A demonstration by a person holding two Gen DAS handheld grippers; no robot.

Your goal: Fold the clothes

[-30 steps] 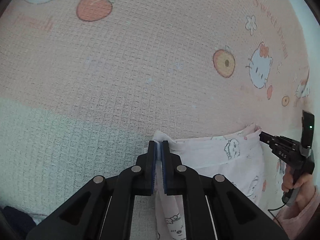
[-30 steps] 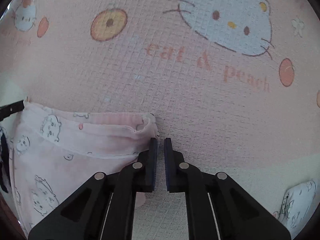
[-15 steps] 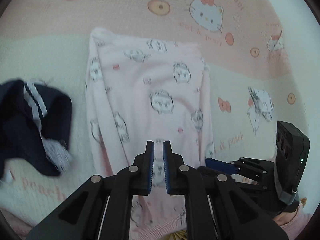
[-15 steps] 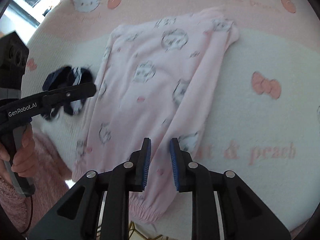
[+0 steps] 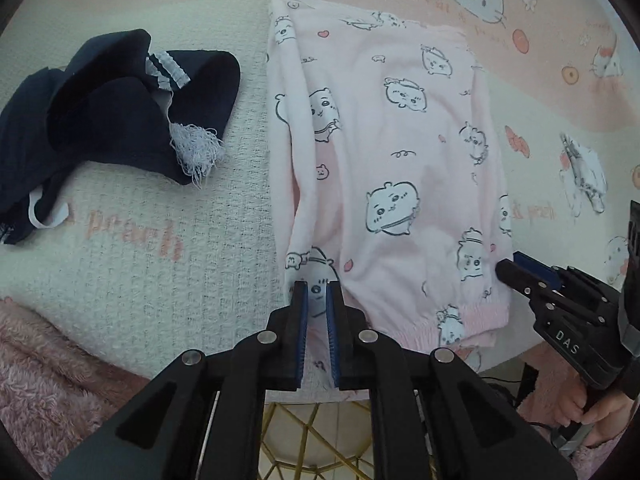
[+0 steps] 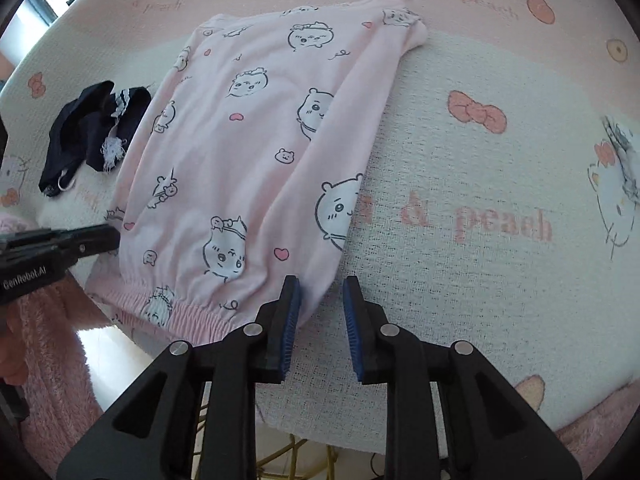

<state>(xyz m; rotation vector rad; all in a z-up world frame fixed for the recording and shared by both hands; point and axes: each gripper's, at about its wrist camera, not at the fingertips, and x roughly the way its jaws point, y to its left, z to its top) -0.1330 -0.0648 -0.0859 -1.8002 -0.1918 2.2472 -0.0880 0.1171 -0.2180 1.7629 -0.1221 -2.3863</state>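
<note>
A pink sweater (image 5: 384, 140) printed with cartoon animals lies flat on the patterned blanket, both sleeves folded in along its sides; it also shows in the right wrist view (image 6: 248, 148). My left gripper (image 5: 316, 292) hovers at the near end of the left sleeve, jaws slightly apart and empty. My right gripper (image 6: 320, 288) is open and empty at the near right corner of the sweater, by the folded sleeve's end. Each gripper shows in the other's view: the right one (image 5: 520, 268), the left one (image 6: 96, 236).
A crumpled dark navy garment (image 5: 112, 120) with white trim lies left of the sweater, also in the right wrist view (image 6: 92, 132). The Hello Kitty blanket (image 6: 480, 184) covers a small table; its near edge and gold legs (image 5: 320, 432) show below. Pink fluffy sleeves sit at the edges.
Both grippers have let go of the sweater's far edge and pulled back to its near hem. The right gripper's jaws have opened wider.
</note>
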